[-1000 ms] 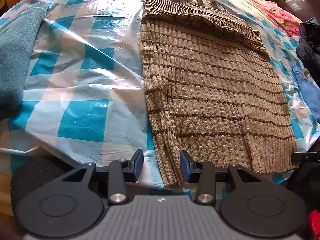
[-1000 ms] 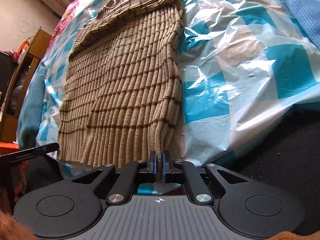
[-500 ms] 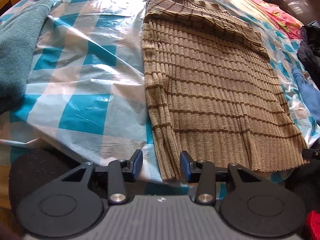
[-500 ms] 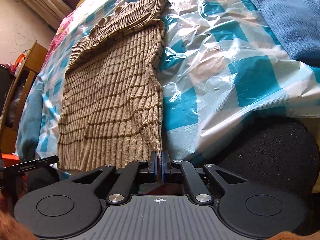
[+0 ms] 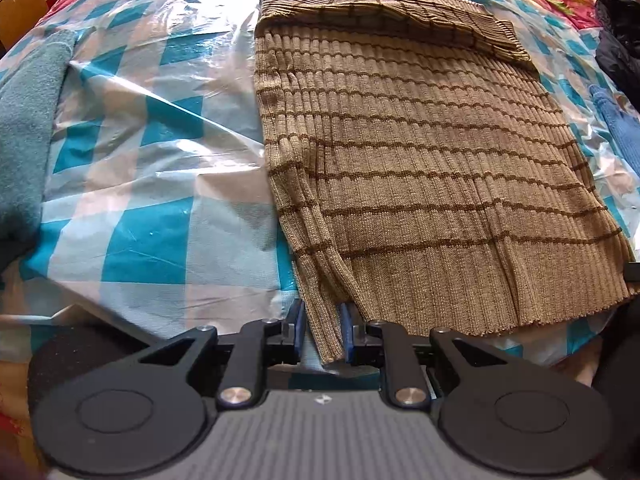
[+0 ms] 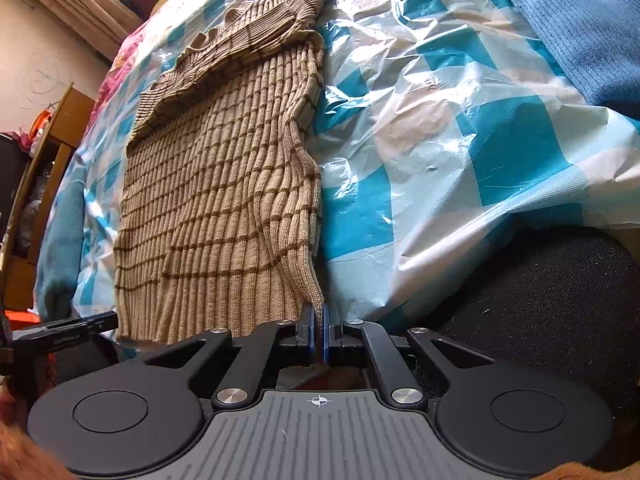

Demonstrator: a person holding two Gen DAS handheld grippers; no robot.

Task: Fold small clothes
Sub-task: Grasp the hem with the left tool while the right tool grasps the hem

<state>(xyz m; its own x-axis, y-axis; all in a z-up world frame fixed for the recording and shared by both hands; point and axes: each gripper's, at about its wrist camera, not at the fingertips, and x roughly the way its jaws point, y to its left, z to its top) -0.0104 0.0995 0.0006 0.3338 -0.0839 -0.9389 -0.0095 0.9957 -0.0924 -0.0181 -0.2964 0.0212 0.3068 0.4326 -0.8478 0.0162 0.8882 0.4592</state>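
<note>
A tan ribbed sweater with dark brown stripes [image 5: 420,152] lies flat on a blue-and-white checked plastic sheet [image 5: 152,168], its sleeves folded across the top. My left gripper [image 5: 322,330] is open, and the sweater's near left hem corner lies between its fingers without being clamped. In the right wrist view the same sweater [image 6: 216,200] runs away from me. My right gripper [image 6: 319,334] is shut on the sweater's near right hem corner at the sheet's front edge.
A teal towel-like cloth [image 5: 24,128] lies at the left edge of the sheet. A blue knit garment [image 6: 576,32] lies to the right. Dark clothing [image 5: 618,28] is piled at the far right. A wooden shelf [image 6: 44,160] stands on the left.
My left gripper has moved forward so the left hem corner now sits between its open fingers, which have narrowed a little. My right gripper keeps its grip on the right corner.
</note>
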